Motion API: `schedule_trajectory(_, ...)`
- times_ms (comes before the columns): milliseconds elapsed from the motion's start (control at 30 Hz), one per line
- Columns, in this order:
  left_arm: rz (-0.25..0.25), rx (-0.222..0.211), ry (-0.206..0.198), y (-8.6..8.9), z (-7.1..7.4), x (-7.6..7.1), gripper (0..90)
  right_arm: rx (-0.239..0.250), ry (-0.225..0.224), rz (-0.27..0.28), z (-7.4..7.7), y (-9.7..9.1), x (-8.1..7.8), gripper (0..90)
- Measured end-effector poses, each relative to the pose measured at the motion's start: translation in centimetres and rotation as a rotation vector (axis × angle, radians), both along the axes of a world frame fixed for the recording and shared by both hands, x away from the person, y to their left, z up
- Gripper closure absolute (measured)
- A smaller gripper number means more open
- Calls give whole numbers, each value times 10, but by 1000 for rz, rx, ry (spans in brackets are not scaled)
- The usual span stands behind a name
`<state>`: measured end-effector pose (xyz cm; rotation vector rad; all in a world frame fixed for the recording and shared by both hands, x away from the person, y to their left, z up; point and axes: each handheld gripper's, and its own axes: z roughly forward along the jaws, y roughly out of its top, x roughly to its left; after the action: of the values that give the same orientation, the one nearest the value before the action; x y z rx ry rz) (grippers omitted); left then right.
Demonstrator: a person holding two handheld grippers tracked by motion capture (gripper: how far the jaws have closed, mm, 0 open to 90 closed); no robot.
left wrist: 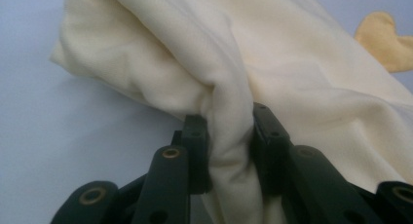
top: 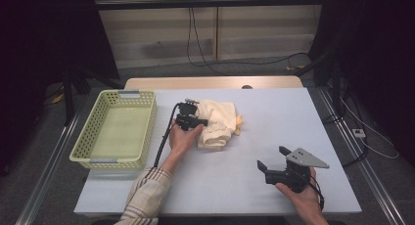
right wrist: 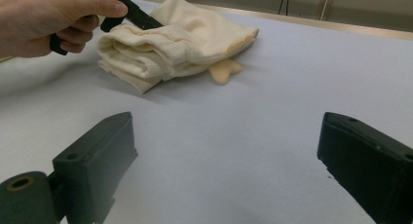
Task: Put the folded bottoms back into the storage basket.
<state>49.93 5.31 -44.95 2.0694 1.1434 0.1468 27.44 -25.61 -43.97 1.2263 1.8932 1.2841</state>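
Cloth [top: 218,122] lies bunched mid-surface [top: 244,186], beside the basket [top: 80,146]. Left claw [left wrist: 229,136] pinches a fold; right claw [top: 274,157] waits wide, empty. Best lift slowly, keeping the fold deep between the jaws.

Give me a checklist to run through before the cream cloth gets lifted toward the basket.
1. Left hand-held gripper closed on a fold of the cream fabric garment: ok.
2. Whole bundle caught, not just one layer: cannot tell.
3. Right hand-held gripper open, apart from the garment: ok.
4. Pale green perforated plastic basket empty and beside the left hand: ok.
5. Left gripper's black cable out of the route to the basket: not ok, it trails between them.
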Motion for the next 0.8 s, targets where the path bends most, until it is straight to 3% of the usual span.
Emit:
schedule_trajectory(133,0,25,-75,-5,5,-10,730,0,-1,-1,0,0,0,66)
schedule_trajectory(233,-8,15,-72,-3,7,-10,732,-1,0,0,0,0,0,66)
schedule_trajectory(333,-18,-33,-72,3,12,-9,733,1,-2,1,0,0,0,66)
schedule_trajectory(467,-20,-62,-71,4,16,-9,733,5,3,-8,0,0,0,66)
schedule_trajectory(800,-24,-75,-98,4,29,-13,737,4,0,-9,1,0,0,67)
